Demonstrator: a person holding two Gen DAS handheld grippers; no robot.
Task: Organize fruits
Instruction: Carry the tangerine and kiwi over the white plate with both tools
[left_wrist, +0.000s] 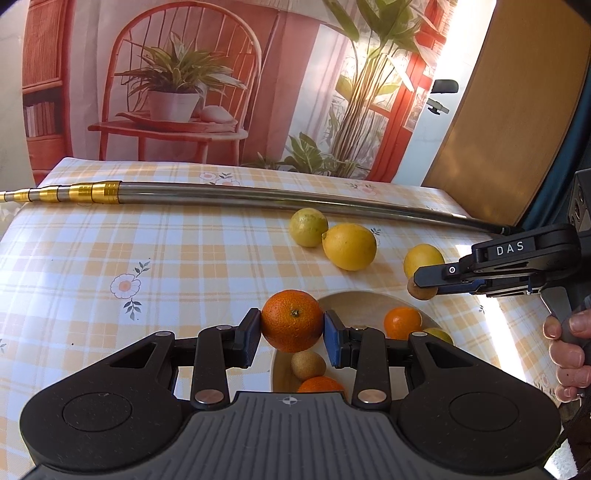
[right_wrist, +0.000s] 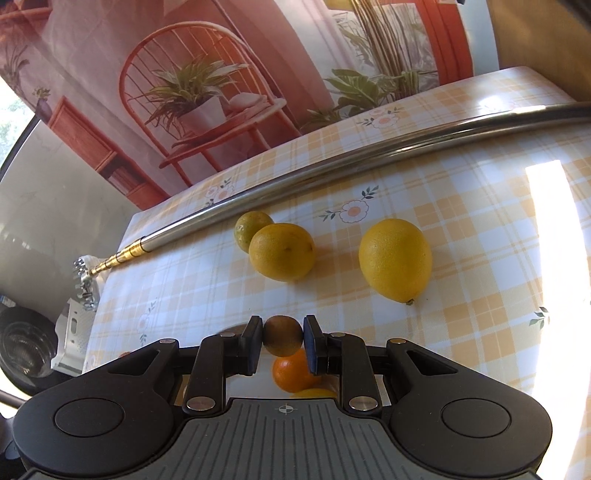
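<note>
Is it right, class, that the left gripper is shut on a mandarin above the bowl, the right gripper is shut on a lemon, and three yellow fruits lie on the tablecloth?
Not quite. The right gripper is shut on a small brown kiwi, not a lemon, as the right wrist view shows. The rest holds: the left gripper grips a mandarin above the bowl, and three yellow fruits lie on the tablecloth.

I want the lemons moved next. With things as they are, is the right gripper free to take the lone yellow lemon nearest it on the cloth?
Probably not yet: the right gripper is shut on a small brown kiwi. The path to the lone yellow lemon looks clear.
</note>
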